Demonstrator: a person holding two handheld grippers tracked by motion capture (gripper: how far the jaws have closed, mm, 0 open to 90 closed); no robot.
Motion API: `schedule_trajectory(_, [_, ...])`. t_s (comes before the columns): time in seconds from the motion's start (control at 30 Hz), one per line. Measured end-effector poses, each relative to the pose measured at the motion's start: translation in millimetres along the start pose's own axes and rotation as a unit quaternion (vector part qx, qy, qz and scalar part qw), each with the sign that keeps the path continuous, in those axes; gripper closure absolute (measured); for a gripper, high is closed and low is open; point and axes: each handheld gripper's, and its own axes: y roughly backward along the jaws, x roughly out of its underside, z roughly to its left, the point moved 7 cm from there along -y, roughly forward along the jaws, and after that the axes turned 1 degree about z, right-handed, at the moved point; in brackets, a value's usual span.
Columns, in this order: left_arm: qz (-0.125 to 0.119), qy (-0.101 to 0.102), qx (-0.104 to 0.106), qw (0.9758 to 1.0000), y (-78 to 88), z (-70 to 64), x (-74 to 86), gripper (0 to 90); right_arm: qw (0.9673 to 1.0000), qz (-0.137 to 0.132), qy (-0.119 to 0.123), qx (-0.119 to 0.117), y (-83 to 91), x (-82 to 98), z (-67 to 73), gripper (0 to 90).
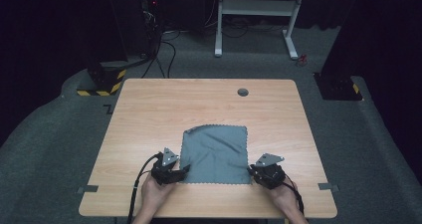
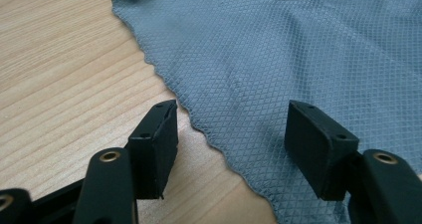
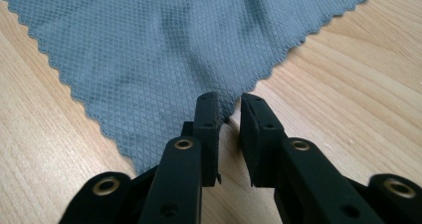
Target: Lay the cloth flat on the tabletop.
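A grey-blue cloth [image 1: 215, 154] with a scalloped edge lies flat on the wooden table [image 1: 199, 104], its far left corner slightly rumpled. My left gripper [image 1: 185, 170] is open at the near left corner. In the left gripper view the cloth [image 2: 298, 50] has its edge running between the wide-apart jaws of that gripper [image 2: 233, 108]: one jaw is over wood, the other over fabric. My right gripper [image 1: 251, 168] sits at the near right corner. In the right gripper view the cloth [image 3: 164, 45] has its corner tip reaching the narrow gap of the right gripper [image 3: 229, 98], whose jaws are nearly together.
A round cable hole [image 1: 243, 92] sits near the table's far edge. Grey tape marks [image 1: 87, 188] [image 1: 328, 186] flank the near edge. Beyond the table stand a white desk frame [image 1: 256, 7] and a yellow-black striped base [image 1: 102, 82] on grey carpet.
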Motion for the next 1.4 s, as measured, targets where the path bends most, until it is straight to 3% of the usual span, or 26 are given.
schedule_trajectory(0.2, [-0.001, -0.002, 0.006, 1.0000, 1.1, -2.1, 0.6, 40.5, 0.9994, -0.029, -0.015, -0.006, 2.9, -7.7, 2.5, 73.6])
schedule_trajectory(0.27, [-0.004, -0.013, 0.014, 0.9998, 2.0, -4.6, 0.6, 46.6, 0.9992, -0.036, -0.017, -0.004, 0.1, -13.1, 3.4, 74.3])
schedule_trajectory(0.3, [-0.005, -0.016, 0.017, 0.9997, 2.3, -5.7, 0.7, 54.2, 0.9992, -0.036, -0.018, -0.003, -7.3, -17.3, 3.0, 76.5])
schedule_trajectory(0.4, [-0.007, -0.022, 0.023, 0.9995, 3.0, -7.6, 0.7, 57.8, 0.9995, -0.026, -0.019, -0.005, -14.5, -17.1, 3.0, 78.5])
schedule_trajectory(0.5, [-0.009, -0.025, 0.027, 0.9993, 5.2, -11.8, 2.6, 66.5, 0.9997, -0.022, -0.004, -0.001, -15.7, -15.0, 5.2, 81.3])
schedule_trajectory(0.67, [-0.007, -0.025, 0.031, 0.9992, 10.2, -18.6, 6.7, 66.2, 0.9999, -0.012, 0.007, -0.004, -11.8, -12.4, 8.1, 80.9])
schedule_trajectory(0.7, [-0.001, -0.017, 0.050, 0.9986, 10.7, -18.6, 5.9, 62.9, 0.9999, -0.011, -0.002, -0.012, -11.1, -11.8, 6.9, 77.7])
schedule_trajectory(0.77, [0.003, -0.006, 0.054, 0.9985, 8.9, -16.0, 3.5, 59.9, 0.9998, -0.011, -0.004, -0.014, -11.4, -12.2, 5.2, 76.4])
schedule_trajectory(0.83, [0.011, -0.012, 0.031, 0.9994, 2.5, -4.9, -5.9, 54.1, 0.9990, -0.025, -0.030, -0.019, -12.9, -17.0, -3.7, 77.1])
schedule_trajectory(1.0, [0.013, -0.015, 0.005, 0.9998, -13.4, 13.0, -27.3, 53.6, 0.9984, -0.037, -0.042, -0.008, -20.3, -30.6, -16.1, 81.0])
schedule_trajectory(1.07, [0.011, -0.009, -0.001, 0.9999, -21.5, 20.8, -37.8, 53.8, 0.9968, -0.048, -0.064, -0.005, -29.7, -44.4, -29.1, 82.1])
schedule_trajectory(1.23, [0.009, 0.003, -0.034, 0.9994, -38.6, 38.6, -60.1, 53.8, 0.9944, -0.057, -0.088, 0.011, -36.3, -58.1, -45.1, 81.7])
schedule_trajectory(1.4, [0.013, 0.020, -0.054, 0.9983, -55.9, 52.8, -74.4, 58.7, 0.9911, -0.048, -0.118, 0.038, -51.1, -69.6, -66.2, 78.7])
